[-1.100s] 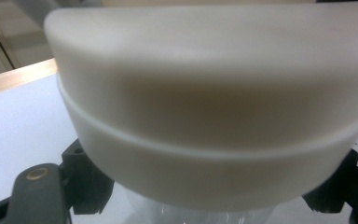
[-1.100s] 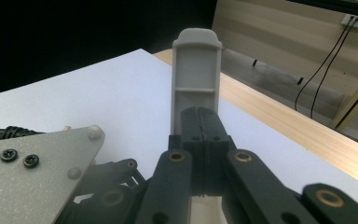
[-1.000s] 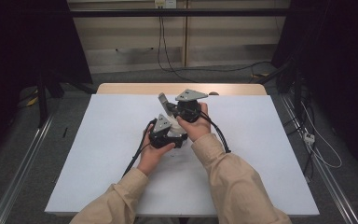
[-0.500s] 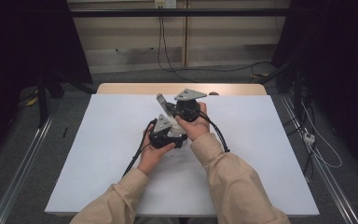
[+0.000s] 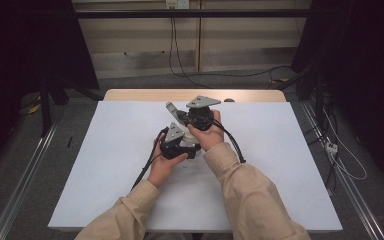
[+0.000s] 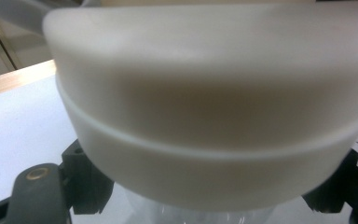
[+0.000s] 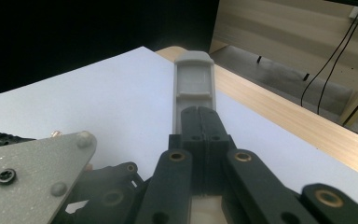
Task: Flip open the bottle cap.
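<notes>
I hold both tools close together over the middle of the white-topped desk, nearer its far edge than the near one. My left hand-held gripper sits just in front of my left hand, and my right hand-held gripper is just beyond it, gripped by my right hand.

In the left gripper view a wide, cream-coloured, rounded plastic cap-like object with a raised ridge around it sits right against the camera, with something clear beneath it. Black jaw parts show at either side of it, so I cannot tell how far those jaws stand apart or whether they grip it.

In the right gripper view my two black jaws are pressed together with nothing between them, a grey flat tip rising beyond them.
</notes>
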The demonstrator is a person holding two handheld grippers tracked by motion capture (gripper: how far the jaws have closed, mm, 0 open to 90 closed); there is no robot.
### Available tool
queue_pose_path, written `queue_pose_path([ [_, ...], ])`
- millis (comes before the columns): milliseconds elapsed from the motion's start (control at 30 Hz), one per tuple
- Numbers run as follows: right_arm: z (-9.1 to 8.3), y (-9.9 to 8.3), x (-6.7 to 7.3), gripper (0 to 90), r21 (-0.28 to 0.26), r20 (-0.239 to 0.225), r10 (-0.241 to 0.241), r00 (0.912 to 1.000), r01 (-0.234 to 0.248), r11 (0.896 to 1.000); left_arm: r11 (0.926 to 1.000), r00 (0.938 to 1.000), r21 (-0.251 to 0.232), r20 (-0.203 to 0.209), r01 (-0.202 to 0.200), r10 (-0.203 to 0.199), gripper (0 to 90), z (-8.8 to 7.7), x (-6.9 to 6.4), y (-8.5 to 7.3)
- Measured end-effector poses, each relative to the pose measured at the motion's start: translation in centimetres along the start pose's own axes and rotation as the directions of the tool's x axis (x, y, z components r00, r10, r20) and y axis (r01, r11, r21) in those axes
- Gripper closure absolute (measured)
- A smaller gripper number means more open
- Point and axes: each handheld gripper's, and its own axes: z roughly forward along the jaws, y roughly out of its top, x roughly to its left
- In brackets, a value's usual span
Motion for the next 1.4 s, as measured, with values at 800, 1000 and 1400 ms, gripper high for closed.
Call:
queue_pose_path([
  [800, 0.28, -0.23, 0.01, 90.0, 0.013, -0.004, 0.002, 1.0, -0.002, 1.0, 0.9999, 0.9999, 0.001, -0.01, -0.012, 0.012, 18.8, -0.02, -0.07, 0.0],
  [1000, 0.27, -0.26, -0.01, 90.0, 0.013, -0.008, 0.004, 1.0, -0.004, 1.0, 1.0, 1.0, 0.001, -0.002, -0.004, 0.004, 18.7, 0.0, -0.08, 0.01],
  [1400, -0.42, -0.5, -0.01, 74.7, -0.012, -0.003, -0.01, 0.9999, 0.01, 1.0, 0.9995, 0.9993, 0.006, 0.018, 0.031, -0.032, 11.8, -0.59, 0.38, 0.15],
])
